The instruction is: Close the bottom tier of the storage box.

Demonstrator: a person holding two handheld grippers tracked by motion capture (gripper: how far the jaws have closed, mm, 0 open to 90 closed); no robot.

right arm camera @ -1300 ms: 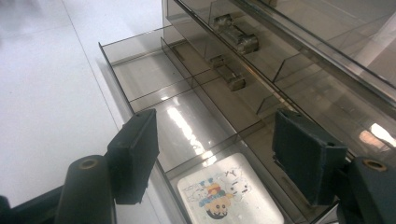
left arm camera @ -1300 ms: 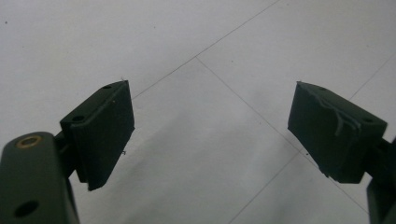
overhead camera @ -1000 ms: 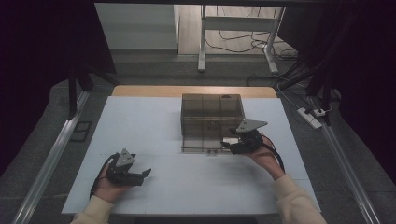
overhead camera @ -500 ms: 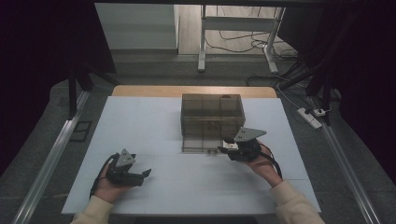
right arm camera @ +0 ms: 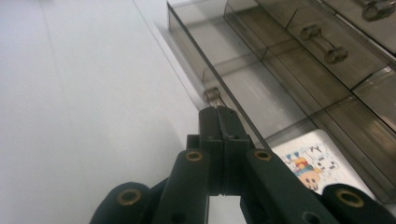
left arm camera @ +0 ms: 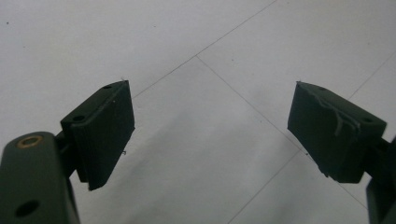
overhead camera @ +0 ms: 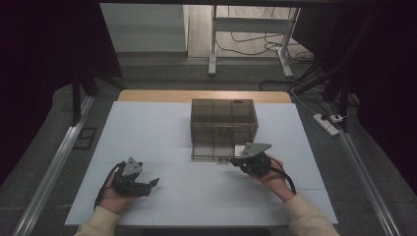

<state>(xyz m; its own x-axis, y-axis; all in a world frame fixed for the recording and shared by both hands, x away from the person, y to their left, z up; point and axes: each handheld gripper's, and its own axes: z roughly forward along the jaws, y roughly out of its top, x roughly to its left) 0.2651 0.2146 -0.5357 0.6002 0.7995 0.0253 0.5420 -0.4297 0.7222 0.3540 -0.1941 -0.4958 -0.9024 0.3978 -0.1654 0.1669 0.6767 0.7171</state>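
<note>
One drawer box [overhead camera: 223, 125] at 12 o'clock; right gripper [right arm camera: 219, 116] has just closed on its drawer's knob [right arm camera: 212, 95]; left gripper [left arm camera: 210, 135] gapes empty at 8.

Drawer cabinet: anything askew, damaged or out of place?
The bottom drawer of the smoky plastic drawer cabinet stands pulled out; the right gripper is shut at its knob. A cartoon-printed card lies inside. No damage or spill shows.

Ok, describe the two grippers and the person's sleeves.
Both the left gripper and the right gripper are black, two-jawed, each topped by a grey three-cornered plate and trailing a black cable. Their pads are blocky and ribbed, with brass-ringed pivots. The sleeves are cream.
</note>
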